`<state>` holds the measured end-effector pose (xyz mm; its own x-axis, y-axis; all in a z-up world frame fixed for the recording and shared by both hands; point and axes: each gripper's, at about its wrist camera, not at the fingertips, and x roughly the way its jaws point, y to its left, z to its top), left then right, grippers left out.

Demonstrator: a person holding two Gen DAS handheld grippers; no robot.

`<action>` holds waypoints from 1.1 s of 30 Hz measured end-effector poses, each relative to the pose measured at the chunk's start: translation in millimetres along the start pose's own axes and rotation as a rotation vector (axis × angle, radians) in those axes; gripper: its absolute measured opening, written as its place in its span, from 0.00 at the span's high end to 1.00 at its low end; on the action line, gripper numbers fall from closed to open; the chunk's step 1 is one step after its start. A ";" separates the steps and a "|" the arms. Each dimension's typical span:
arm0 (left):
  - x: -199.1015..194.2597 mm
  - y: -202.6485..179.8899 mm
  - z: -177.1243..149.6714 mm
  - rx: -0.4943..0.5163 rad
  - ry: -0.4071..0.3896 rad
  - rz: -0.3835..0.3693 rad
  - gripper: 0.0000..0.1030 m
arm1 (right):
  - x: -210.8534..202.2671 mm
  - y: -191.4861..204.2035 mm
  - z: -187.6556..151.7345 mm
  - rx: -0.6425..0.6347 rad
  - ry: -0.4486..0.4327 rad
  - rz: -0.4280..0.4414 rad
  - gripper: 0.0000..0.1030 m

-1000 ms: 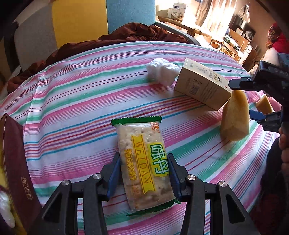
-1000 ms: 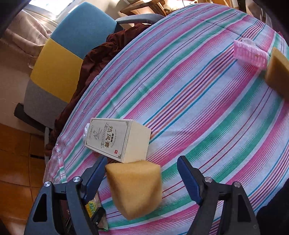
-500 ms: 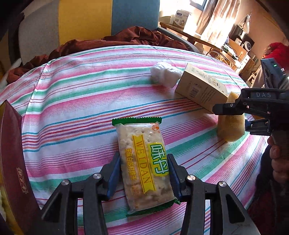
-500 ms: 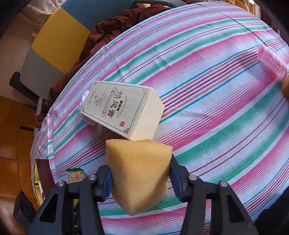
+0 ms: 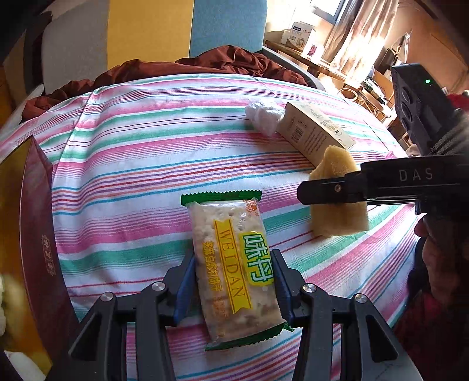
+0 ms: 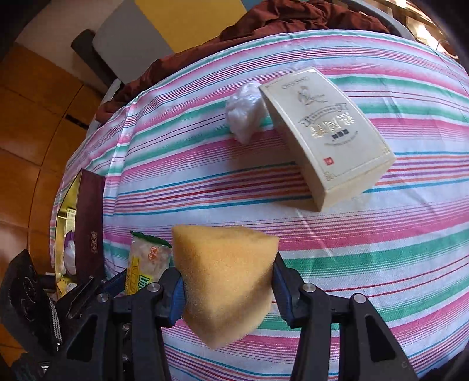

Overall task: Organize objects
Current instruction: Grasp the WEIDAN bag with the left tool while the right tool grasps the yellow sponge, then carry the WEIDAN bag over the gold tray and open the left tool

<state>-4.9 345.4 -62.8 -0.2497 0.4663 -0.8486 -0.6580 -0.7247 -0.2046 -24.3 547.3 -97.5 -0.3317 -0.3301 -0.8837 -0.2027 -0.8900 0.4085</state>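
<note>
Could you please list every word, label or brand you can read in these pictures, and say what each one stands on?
"WEIDAN": cracker packet, yellow band.
"味丹": same packet, green label.
"DAS": side of the right hand-held gripper.
Cream box: gold lettering and barcode, too blurred to read.
Maroon box: gold characters, too small to read.
Packet's small orange print: unreadable.

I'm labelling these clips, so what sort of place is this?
Probably a lived-in home room: a table under a striped cloth, a padded chair draped with brown fabric, curtains at a sunny window.
</note>
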 end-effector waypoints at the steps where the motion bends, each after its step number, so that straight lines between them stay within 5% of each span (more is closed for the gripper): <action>1: -5.1 1.3 -2.8 -0.005 -0.004 -0.003 0.53 | -2.4 -0.8 -3.9 -0.007 0.005 -0.010 0.51; 13: -87.0 40.6 -23.3 -0.040 -0.146 0.027 0.53 | 3.9 9.3 -5.3 -0.063 0.001 -0.085 0.52; 21: -128.3 126.0 -31.0 -0.194 -0.219 0.146 0.53 | 4.0 13.9 -6.3 -0.095 0.001 -0.123 0.52; 33: -152.2 240.5 -45.2 -0.370 -0.218 0.331 0.53 | 1.5 33.1 -15.0 -0.138 -0.003 -0.183 0.52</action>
<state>-93.0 77.2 -4.9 -0.5685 0.2486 -0.7842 -0.2351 -0.9626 -0.1348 -17.7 512.7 -88.7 -0.3038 -0.1588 -0.9394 -0.1314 -0.9696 0.2064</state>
